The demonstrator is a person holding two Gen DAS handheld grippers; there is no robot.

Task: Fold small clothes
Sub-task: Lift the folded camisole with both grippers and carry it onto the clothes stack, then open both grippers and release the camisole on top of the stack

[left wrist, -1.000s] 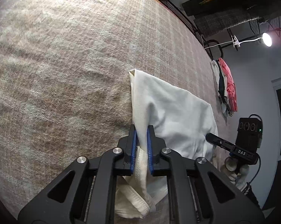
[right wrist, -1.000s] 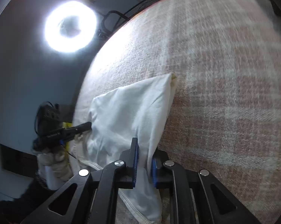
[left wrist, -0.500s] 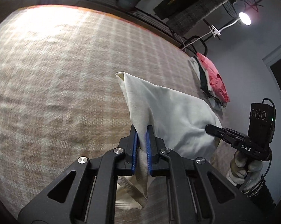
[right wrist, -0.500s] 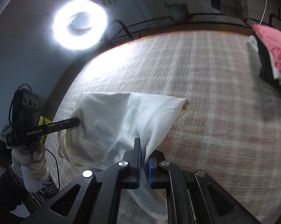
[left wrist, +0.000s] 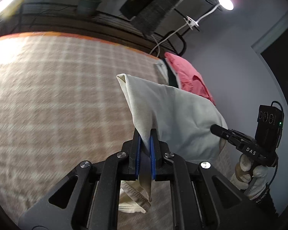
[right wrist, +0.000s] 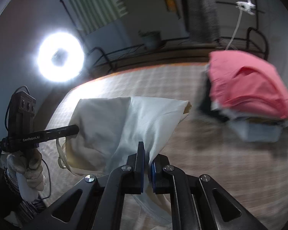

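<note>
Above the plaid blanket (left wrist: 57, 99), the left gripper (left wrist: 145, 143) has its jaws clenched on one edge of the cream garment (left wrist: 174, 115), the right gripper (right wrist: 146, 159) on the other. The cloth has risen since a second ago, nearer the pink clothes pile (right wrist: 247, 84).

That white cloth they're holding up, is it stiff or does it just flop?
Probably floppy: the white cloth sags and creases between the left hand-held gripper and the right hand-held gripper. Likely light, since small pinches lift it. Its loose hem dangles below the jaws, so it may swing.
</note>
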